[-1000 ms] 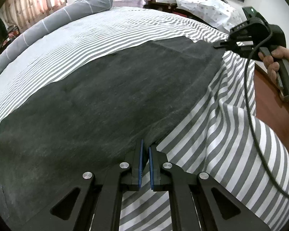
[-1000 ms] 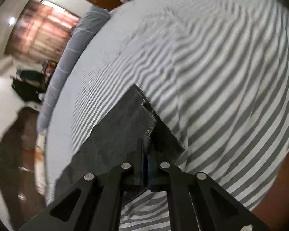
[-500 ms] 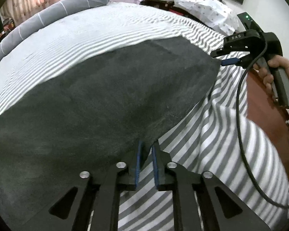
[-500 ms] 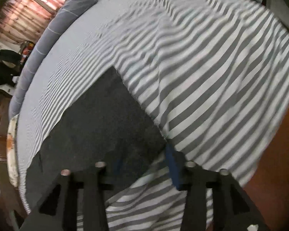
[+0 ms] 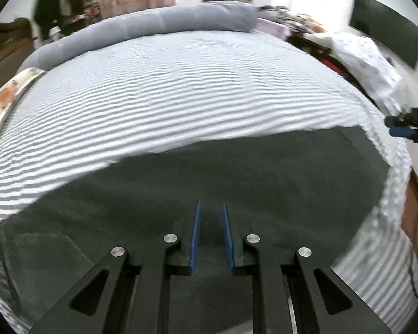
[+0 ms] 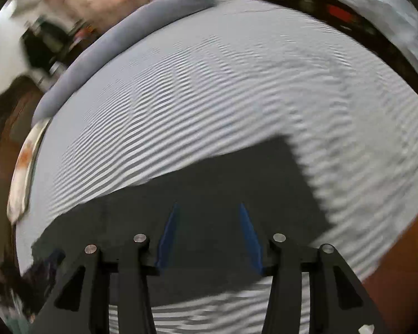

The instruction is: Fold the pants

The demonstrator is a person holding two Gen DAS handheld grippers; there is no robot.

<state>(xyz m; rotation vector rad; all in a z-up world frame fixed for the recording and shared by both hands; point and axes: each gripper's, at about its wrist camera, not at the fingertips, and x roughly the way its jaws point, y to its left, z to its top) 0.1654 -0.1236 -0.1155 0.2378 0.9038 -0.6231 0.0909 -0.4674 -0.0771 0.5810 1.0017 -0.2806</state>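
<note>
Jaws on our 2 grippers, left gripper (image 5: 211, 236) narrowly parted and right gripper (image 6: 209, 236) wider, hold nothing (blurred views); dark grey fabric pants (image 5: 237, 183) lie flat on the grey-and-white striped bed (image 5: 181, 97).

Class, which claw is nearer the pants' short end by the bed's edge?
Right. The right claw hovers open over the pants close to that end; the left claw hovers open farther along them, well away from it.

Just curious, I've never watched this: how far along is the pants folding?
Done: the dark pants lie flat as a rectangle on the striped bed. In hand: nothing; left tool and right tool are open, empty. Left: probably another fold.
</note>
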